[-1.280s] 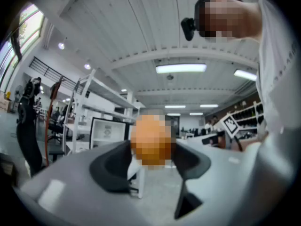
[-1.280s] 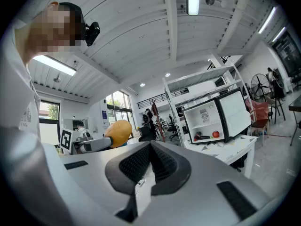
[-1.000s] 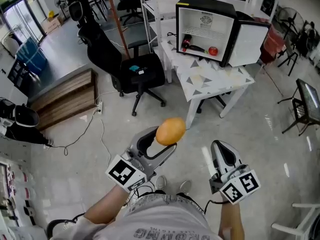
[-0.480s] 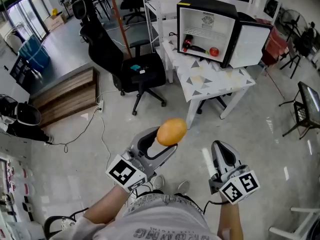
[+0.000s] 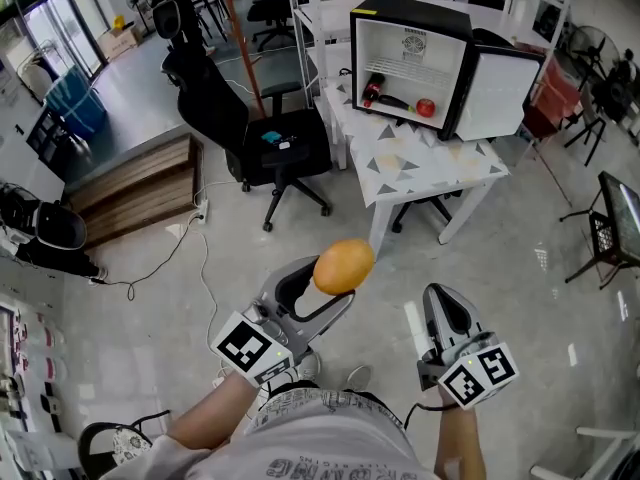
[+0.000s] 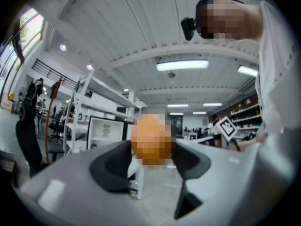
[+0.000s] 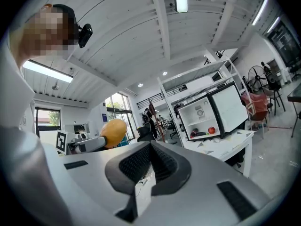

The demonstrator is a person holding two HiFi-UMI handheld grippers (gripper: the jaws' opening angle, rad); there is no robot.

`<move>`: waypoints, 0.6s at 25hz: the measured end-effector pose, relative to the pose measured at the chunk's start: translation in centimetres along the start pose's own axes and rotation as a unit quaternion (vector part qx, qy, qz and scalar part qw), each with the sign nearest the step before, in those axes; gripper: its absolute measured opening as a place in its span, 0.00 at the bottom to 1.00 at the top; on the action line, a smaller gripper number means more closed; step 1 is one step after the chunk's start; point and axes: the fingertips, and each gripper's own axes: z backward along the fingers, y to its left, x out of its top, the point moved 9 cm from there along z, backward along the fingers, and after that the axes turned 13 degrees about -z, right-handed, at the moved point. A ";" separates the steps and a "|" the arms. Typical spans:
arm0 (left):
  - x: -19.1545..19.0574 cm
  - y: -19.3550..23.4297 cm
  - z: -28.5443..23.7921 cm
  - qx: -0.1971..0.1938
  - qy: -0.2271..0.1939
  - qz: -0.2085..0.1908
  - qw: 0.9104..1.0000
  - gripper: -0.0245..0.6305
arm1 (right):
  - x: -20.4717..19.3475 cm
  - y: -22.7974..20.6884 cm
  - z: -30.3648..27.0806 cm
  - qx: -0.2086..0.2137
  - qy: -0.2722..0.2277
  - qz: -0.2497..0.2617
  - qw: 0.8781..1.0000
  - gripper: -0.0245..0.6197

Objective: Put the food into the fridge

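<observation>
An orange-yellow oval fruit (image 5: 343,266) is sitting clamped between the jaws of the left gripper (image 5: 338,276), raised over the floor. Well apart from it, the small black fridge (image 5: 410,13) is standing on a white table (image 5: 425,168), its door (image 5: 497,93) hanging wide open. A red round fruit (image 5: 426,108) and a dark red-ended item (image 5: 385,96) are lying inside.

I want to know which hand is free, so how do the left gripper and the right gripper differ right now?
The left gripper is closed on an orange fruit; the right gripper holds nothing. The left gripper's fingers stand wide around the fruit; the right gripper's fingers are together. Both point toward the open fridge, not yet at it.
</observation>
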 end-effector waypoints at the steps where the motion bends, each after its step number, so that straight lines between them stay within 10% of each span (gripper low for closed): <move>1: 0.0 -0.3 -0.3 0.001 0.001 0.000 1.000 0.45 | 0.1 -0.3 0.2 0.002 0.001 0.000 1.000 0.03; 15: 0.3 -2.8 -3.2 0.016 0.006 -0.005 1.000 0.45 | 1.9 -3.7 1.8 0.028 0.004 -0.005 1.000 0.03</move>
